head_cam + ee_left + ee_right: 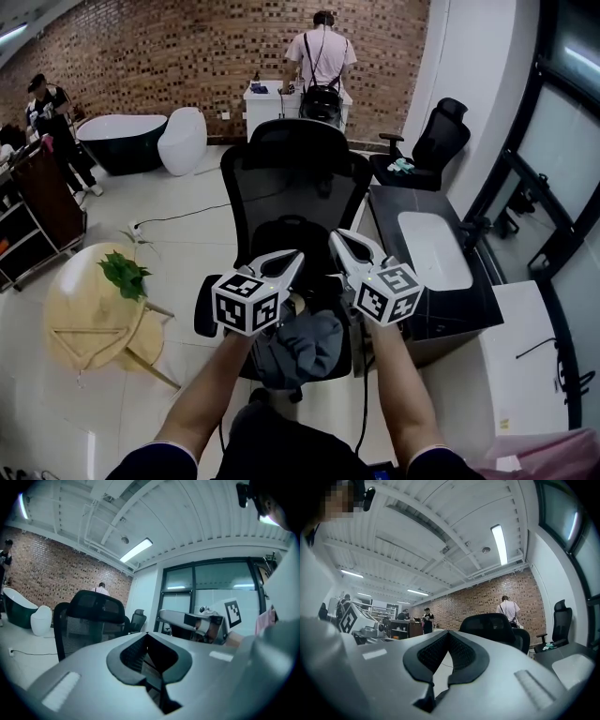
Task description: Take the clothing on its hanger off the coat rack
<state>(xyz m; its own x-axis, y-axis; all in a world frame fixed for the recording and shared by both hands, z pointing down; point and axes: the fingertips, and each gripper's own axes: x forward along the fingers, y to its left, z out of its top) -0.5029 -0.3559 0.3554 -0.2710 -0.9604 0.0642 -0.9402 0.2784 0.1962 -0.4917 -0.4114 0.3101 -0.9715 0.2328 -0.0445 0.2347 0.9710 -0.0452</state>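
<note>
Both closed empty, left gripper [296,257], right gripper [336,236], office chair [295,159] ahead, grey clothing [314,345] below

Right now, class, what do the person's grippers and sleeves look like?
The left gripper and right gripper are pale grey with tapering jaws and dark ribbed pads. Each carries a white cube with black square markers. The sleeves are dark.

Grey-blue clothing [307,345] is just lying in a crumpled heap on the near black chair's [291,178] seat.
</note>
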